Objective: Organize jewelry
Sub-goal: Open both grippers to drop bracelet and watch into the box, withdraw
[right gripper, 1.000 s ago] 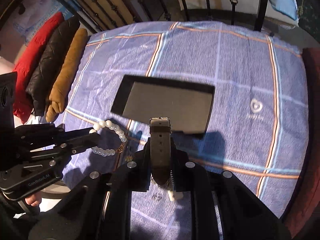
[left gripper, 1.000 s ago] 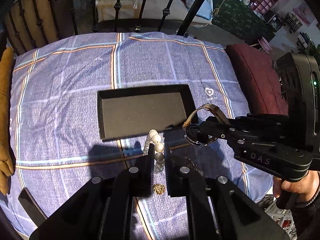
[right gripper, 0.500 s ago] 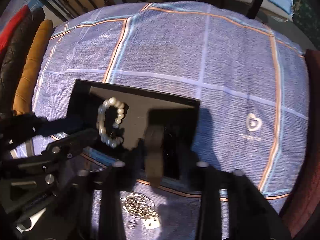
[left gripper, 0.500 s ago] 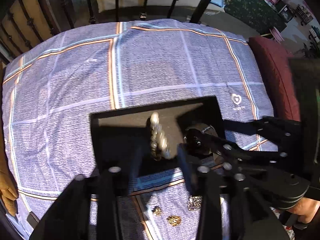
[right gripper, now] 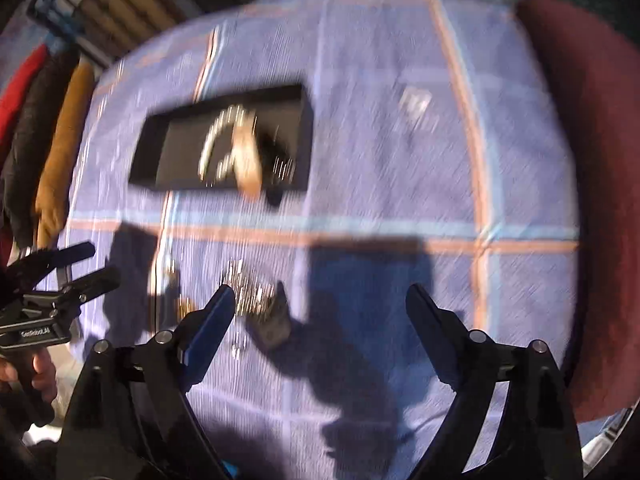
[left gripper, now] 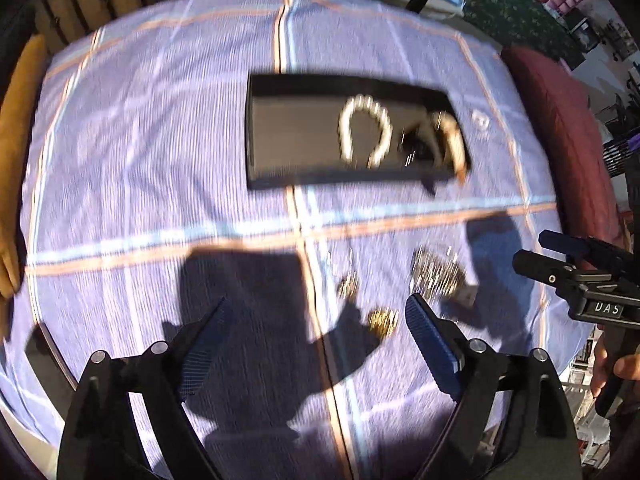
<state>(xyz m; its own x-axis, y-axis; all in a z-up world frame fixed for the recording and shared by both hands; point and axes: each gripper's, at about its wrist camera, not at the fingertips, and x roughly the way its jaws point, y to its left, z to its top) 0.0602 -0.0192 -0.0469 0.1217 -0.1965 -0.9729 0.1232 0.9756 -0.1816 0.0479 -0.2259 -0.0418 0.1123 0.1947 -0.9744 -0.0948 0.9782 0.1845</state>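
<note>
Both pieces held a second ago now lie in the black tray (left gripper: 256,132): the pearl bracelet (left gripper: 362,132) near its middle and the watch (left gripper: 444,140) at its right end, one strap seeming to hang over the rim (blur makes this uncertain). Each tool has let go; the left gripper (left gripper: 316,332) and the right gripper (right gripper: 320,312) have jaws opening wide with nothing between them. Left to tidy on the checked cloth (left gripper: 160,120) are a silvery chain heap (left gripper: 436,272) and two small gold pieces (left gripper: 382,320), well apart from the tray.
</note>
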